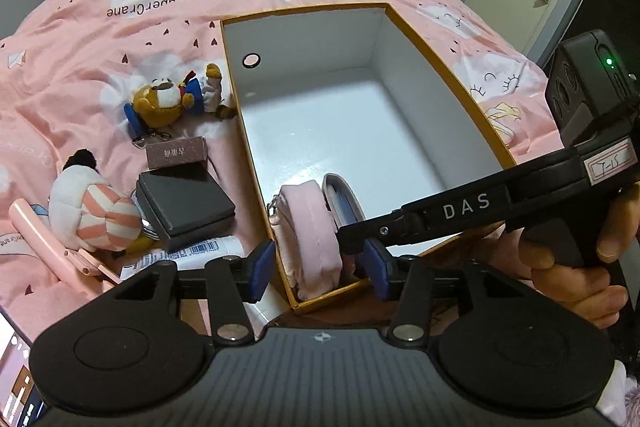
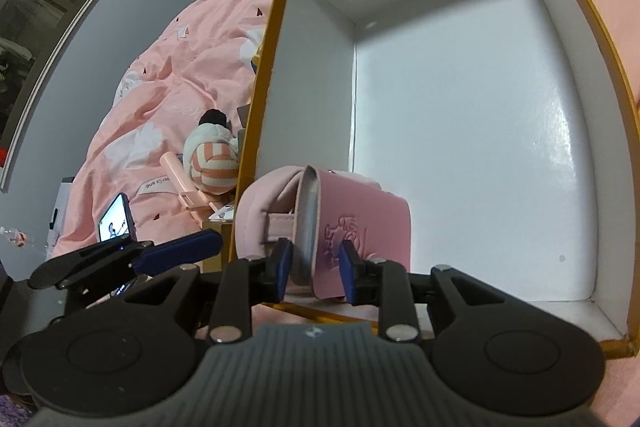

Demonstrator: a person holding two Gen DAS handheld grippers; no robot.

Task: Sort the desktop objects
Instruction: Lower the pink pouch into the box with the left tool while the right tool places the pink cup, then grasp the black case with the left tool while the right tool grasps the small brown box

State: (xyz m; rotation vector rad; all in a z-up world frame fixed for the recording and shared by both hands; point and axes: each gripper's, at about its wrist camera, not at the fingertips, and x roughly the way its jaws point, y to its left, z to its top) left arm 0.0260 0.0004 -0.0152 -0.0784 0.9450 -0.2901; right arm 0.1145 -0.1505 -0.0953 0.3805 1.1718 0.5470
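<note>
While pouch sits in box: near left corner of orange-rimmed box (image 1: 436, 51), on edge.
Pink pouch (image 2: 360, 219): long axis runs away from both claws.
Left claw (image 1: 320, 267): wide, astride pouch, not pressing.
Right claw (image 2: 314, 271): narrower, pads flanking pouch edge, contact unclear.
Nearer: both at pouch.

Counts: one open box (image 1: 404, 27) on the pink bedspread (image 1: 120, 27); one pink pouch (image 1: 308, 227) inside it (near corner); three plush toys; two small boxes; one pink stick (image 1: 36, 233); two grippers.
</note>
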